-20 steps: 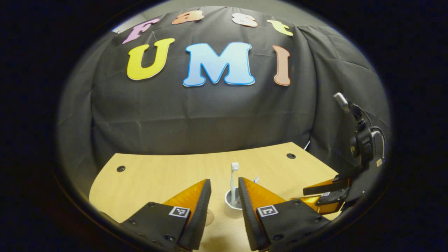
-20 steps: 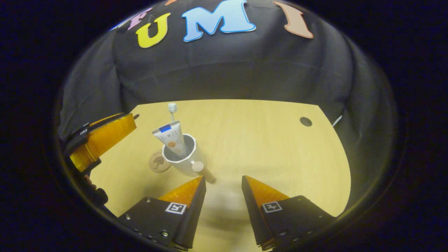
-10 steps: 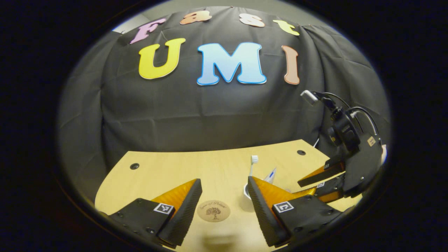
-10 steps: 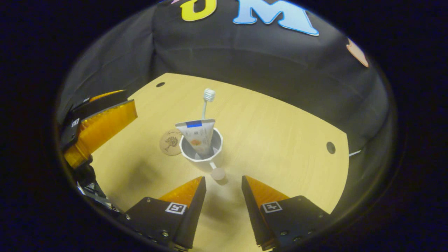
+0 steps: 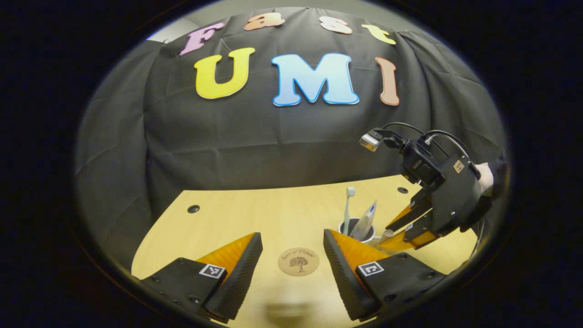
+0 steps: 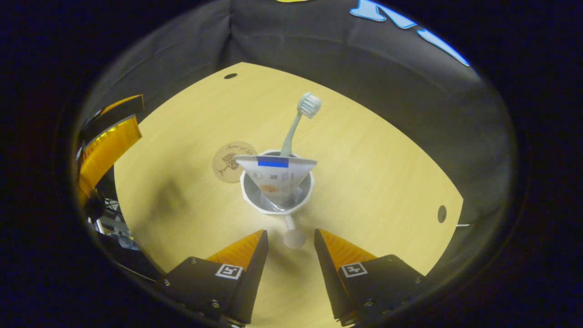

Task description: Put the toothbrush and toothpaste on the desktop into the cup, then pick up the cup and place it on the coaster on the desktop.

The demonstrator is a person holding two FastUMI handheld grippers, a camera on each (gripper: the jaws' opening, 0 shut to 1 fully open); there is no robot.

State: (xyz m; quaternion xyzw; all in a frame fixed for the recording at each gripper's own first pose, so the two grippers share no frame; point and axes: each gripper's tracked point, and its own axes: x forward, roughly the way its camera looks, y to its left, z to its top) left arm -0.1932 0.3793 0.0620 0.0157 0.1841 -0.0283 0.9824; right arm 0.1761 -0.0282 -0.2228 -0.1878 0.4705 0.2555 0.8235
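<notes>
A white cup [image 6: 249,197] stands on the wooden desktop [image 6: 373,182] with a toothbrush [image 6: 309,104] and a toothpaste tube [image 6: 275,175] upright inside it. Its handle knob [image 6: 294,238] lies between the fingertips of my open right gripper [image 6: 290,232], which looks down on the cup from close above. A round cork coaster [image 6: 232,156] lies bare just beside the cup. In the left gripper view the coaster [image 5: 298,261] sits ahead of my open left gripper [image 5: 292,233], and the cup [image 5: 342,230] stands to its right with the right gripper [image 5: 389,234] at it.
A hand [image 5: 485,178] holds the right gripper at the right of the left gripper view. The left gripper [image 6: 136,116] hovers at the left edge of the right gripper view. Dark cable holes [image 6: 441,213] mark the desktop near its edges.
My right gripper has closed in on the cup and tilted down over it, bringing the handle between its fingertips. The left gripper view has shifted so the coaster is ahead of it and the cup is to the right.
</notes>
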